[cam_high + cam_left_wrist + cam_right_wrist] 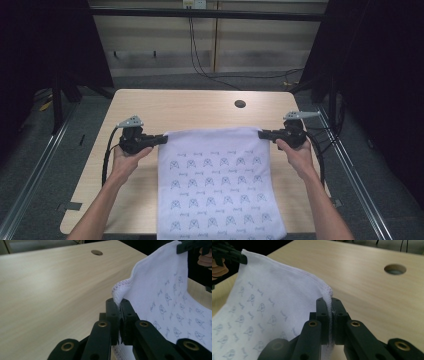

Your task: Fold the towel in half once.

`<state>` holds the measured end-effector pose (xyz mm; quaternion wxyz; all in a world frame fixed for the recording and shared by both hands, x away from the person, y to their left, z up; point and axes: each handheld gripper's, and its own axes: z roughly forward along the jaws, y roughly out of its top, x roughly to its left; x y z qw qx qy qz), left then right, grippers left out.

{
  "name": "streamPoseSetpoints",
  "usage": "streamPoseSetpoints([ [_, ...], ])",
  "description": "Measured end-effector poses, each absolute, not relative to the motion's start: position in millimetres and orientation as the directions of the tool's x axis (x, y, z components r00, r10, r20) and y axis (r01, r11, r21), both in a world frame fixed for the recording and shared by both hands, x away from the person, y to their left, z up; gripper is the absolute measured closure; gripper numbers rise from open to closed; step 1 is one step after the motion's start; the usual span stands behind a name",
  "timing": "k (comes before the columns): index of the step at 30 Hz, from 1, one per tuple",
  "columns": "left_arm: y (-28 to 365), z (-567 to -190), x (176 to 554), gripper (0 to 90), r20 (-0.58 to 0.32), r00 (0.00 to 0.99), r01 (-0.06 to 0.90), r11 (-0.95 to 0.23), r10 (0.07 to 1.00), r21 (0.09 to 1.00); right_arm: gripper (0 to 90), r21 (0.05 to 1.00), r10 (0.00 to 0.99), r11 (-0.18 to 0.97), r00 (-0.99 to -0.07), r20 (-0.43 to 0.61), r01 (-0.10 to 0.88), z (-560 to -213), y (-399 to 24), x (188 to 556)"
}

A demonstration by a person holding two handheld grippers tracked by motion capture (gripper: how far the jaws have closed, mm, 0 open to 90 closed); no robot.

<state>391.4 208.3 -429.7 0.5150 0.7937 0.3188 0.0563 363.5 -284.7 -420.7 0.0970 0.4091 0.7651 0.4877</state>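
Overhead, the white printed cloth [215, 185] stretches between left gripper [161, 139] and right gripper [263, 133], its length trailing toward the person over the surface [200, 107]; each gripper view shows jaws clenched on a far corner.
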Motion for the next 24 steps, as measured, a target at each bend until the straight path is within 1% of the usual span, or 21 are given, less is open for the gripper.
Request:
streamPoseSetpoints([
  [2, 208.4, -418.1, 398.7, 87.4, -0.231, 0.789, 0.435, -0.252, 0.569, 0.865, 86.0, 0.832, 0.72, 0.191, -0.651, 0.241, 0.52, -409.1, -281.0, 370.4],
  [3, 209.0, -414.5, 401.3, 87.5, -0.237, 0.785, 0.434, -0.236, 0.572, 0.869, 86.0, 0.83, 0.727, 0.214, -0.652, 0.217, 0.515, -402.6, -278.1, 375.8],
  [6, 212.6, -400.7, 413.9, 87.6, -0.242, 0.767, 0.434, -0.203, 0.594, 0.878, 86.0, 0.841, 0.736, 0.198, -0.643, 0.211, 0.503, -389.1, -275.3, 387.0],
  [9, 213.7, -385.1, 426.6, 87.7, -0.225, 0.752, 0.426, -0.195, 0.62, 0.883, 85.9, 0.853, 0.748, 0.188, -0.634, 0.198, 0.488, -373.9, -276.7, 399.7],
  [11, 209.8, -373.5, 432.6, 87.7, -0.197, 0.749, 0.416, -0.217, 0.633, 0.883, 85.9, 0.859, 0.757, 0.192, -0.629, 0.179, 0.475, -363.0, -275.9, 406.8],
  [15, 204.4, -341.1, 442.5, 87.6, -0.196, 0.744, 0.37, -0.149, 0.639, 0.917, 86.0, 0.869, 0.776, 0.201, -0.614, 0.141, 0.453, -339.8, -274.7, 419.2],
  [17, 205.0, -325.1, 447.3, 87.7, -0.2, 0.744, 0.349, -0.115, 0.638, 0.93, 86.0, 0.881, 0.787, 0.185, -0.603, 0.133, 0.436, -325.8, -277.6, 422.0],
  [18, 205.1, -321.1, 447.4, 87.6, -0.206, 0.748, 0.344, -0.102, 0.631, 0.933, 86.1, 0.891, 0.787, 0.169, -0.603, 0.135, 0.42, -316.8, -279.9, 421.1],
  [21, 204.0, -313.6, 434.5, 87.6, -0.194, 0.787, 0.298, -0.087, 0.585, 0.951, 86.3, 0.902, 0.775, 0.191, -0.623, 0.103, 0.387, -304.6, -282.6, 412.1],
  [22, 203.3, -316.1, 430.1, 87.6, -0.181, 0.796, 0.29, -0.101, 0.577, 0.952, 86.3, 0.903, 0.768, 0.192, -0.632, 0.105, 0.384, -305.0, -284.6, 407.0],
  [24, 201.1, -332.8, 417.6, 87.6, -0.153, 0.809, 0.295, -0.168, 0.567, 0.94, 86.4, 0.902, 0.758, 0.188, -0.642, 0.119, 0.389, -313.5, -290.2, 397.3],
])
